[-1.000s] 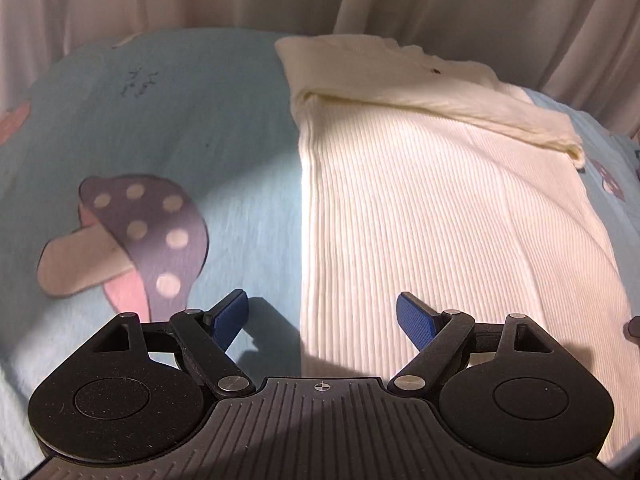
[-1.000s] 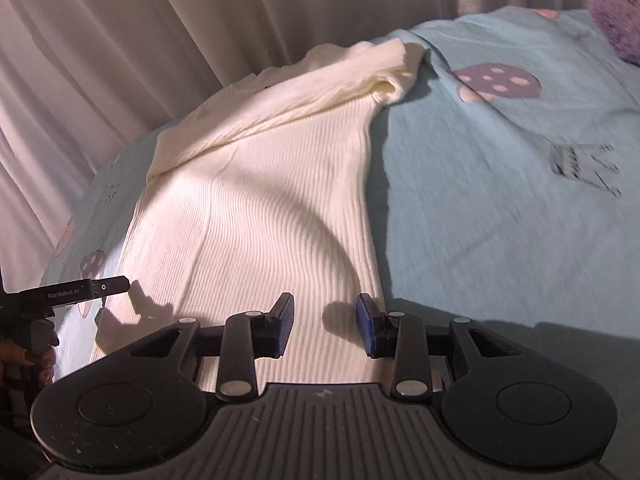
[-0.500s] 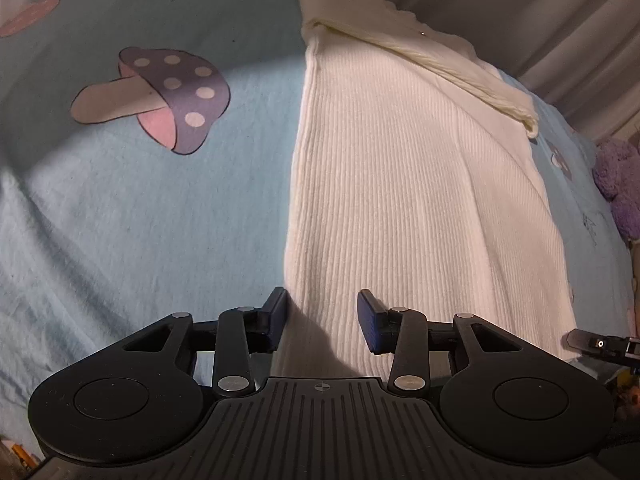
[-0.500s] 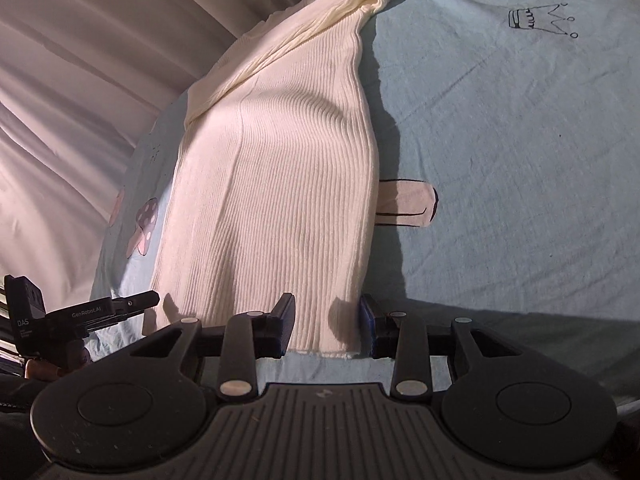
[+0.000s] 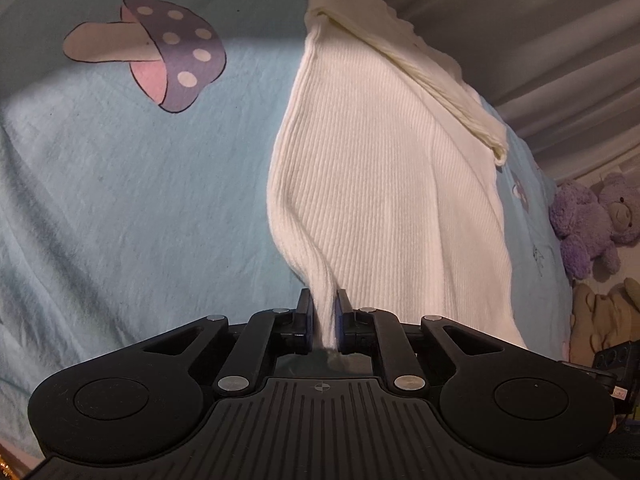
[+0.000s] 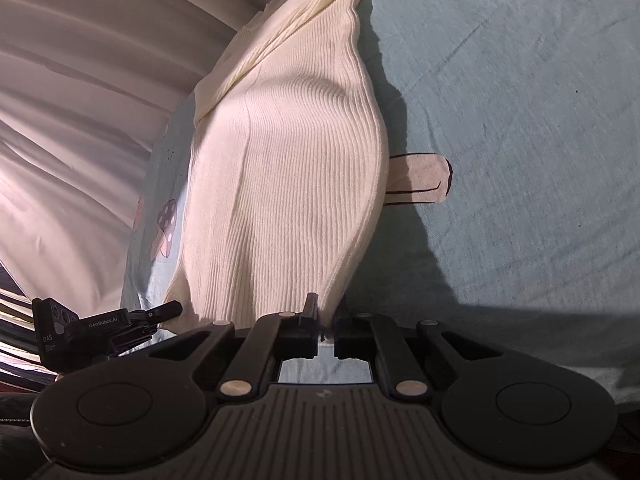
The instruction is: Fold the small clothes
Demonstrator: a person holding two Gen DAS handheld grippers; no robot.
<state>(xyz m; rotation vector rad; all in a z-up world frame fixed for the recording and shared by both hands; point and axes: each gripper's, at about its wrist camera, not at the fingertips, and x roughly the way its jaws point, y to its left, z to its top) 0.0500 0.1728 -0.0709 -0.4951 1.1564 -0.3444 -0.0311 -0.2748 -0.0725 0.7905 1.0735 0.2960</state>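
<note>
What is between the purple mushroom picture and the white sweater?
Only bare blue bedsheet separates the mushroom print from the sweater, in the left wrist view.

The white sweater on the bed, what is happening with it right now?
A person is folding the cream ribbed sweater on a blue bedsheet. The left claw is shut on one near hem corner, and the right claw is shut on the other. The near end is lifted off the sheet; the far end, with folded sleeves, lies on the bed.

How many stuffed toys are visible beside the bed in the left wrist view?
3: two purple bears at the right edge, one beige toy below them, partly cut off. More may be hidden.
</note>
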